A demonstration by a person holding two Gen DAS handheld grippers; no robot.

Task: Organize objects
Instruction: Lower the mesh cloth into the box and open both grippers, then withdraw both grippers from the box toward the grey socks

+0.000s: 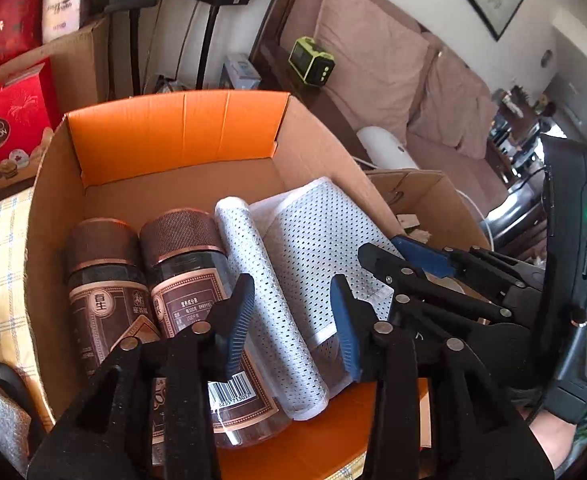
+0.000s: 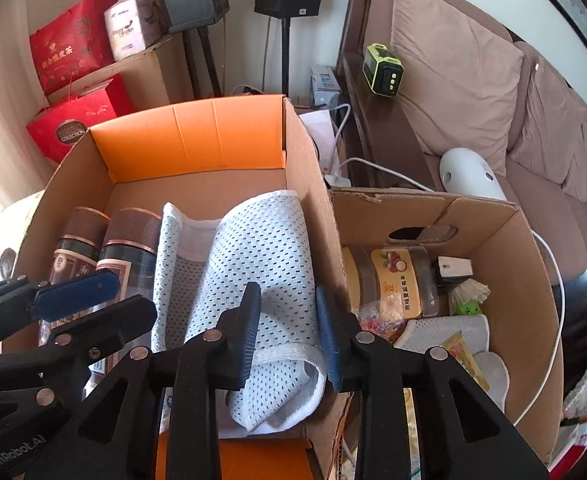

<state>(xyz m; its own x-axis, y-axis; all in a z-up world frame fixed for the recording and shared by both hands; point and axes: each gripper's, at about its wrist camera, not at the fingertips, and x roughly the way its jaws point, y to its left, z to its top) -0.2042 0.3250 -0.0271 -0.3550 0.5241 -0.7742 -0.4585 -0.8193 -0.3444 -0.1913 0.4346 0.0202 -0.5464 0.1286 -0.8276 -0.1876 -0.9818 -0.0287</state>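
A white mesh cloth (image 1: 313, 240), partly rolled, lies in a cardboard box with orange flaps (image 1: 173, 132), next to two brown-capped jars (image 1: 101, 280) on their sides. My left gripper (image 1: 293, 324) stands open astride the rolled left part of the cloth. From the right wrist, the same mesh cloth (image 2: 261, 248) fills the right half of the box (image 2: 189, 140). My right gripper (image 2: 289, 334) is open over the cloth's near folded end, its pads not pressing on it. Each gripper shows in the other's view: the right gripper (image 1: 393, 258), the left gripper (image 2: 93, 306).
A second cardboard box (image 2: 513, 248) stands against the right side, holding a yellow-labelled jar (image 2: 397, 280), packets and another mesh cloth. Behind are a brown sofa (image 2: 453, 80), a white device (image 2: 469, 176) with a cable, speaker stands, and red gift boxes (image 2: 73, 128) on the left.
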